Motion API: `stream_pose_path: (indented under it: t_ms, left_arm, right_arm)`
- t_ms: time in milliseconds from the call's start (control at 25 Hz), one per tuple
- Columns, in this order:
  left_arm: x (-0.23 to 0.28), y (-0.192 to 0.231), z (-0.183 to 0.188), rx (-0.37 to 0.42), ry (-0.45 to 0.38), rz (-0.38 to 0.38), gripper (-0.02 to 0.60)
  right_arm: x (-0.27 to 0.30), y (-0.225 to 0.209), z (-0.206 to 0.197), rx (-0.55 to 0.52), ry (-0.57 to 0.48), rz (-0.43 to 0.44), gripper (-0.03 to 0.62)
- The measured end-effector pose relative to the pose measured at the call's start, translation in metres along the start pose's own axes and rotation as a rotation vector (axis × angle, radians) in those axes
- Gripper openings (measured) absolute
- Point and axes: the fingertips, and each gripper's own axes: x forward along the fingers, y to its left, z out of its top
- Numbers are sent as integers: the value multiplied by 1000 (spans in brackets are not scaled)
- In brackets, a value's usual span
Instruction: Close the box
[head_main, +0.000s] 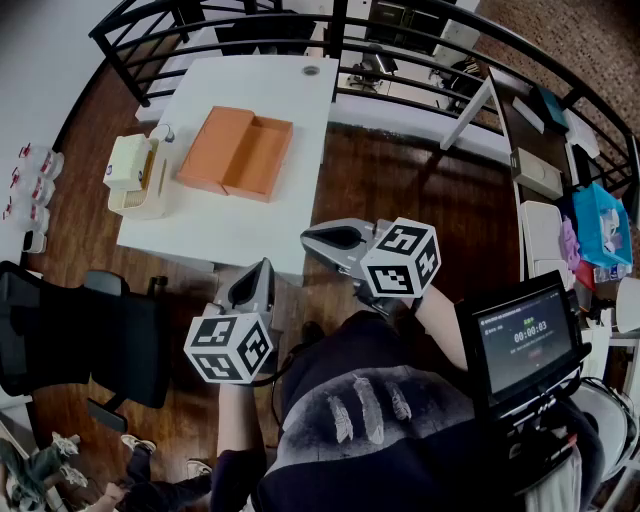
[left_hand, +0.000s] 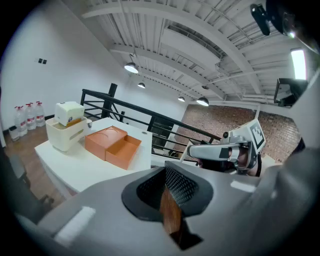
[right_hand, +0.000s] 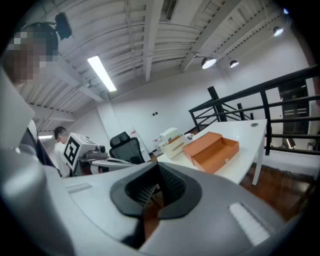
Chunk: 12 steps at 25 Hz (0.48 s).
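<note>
Plainly, the left gripper (head_main: 262, 268) and the right gripper (head_main: 308, 238) are both seen with jaws pressed together, and nothing is gripped by either. Both are held short of the near edge of the white table (head_main: 250, 225). Ahead of them and a little to the left, the orange box (head_main: 238, 152) is laid open on that table, well apart from both. A cream container (head_main: 135, 175) is set just left of it.

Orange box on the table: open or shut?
Open. The orange box has its lid lying beside the tray, whose bare interior faces up.
</note>
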Motion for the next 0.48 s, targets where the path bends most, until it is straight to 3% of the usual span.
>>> stream_pose_path:
  t_ms: [200,360,480]
  left_arm:
    - [46,-15,13,32,57,-33,15]
    - [115,-25,38,54,78,8,15]
    - [159,-26,63,11,59,82,15]
  right_arm:
    - [-13,-51,6,34,3,-15,5]
    - [-25,-125,26,37,12,15,5]
    - [-29,-172,45,6,52,97,5]
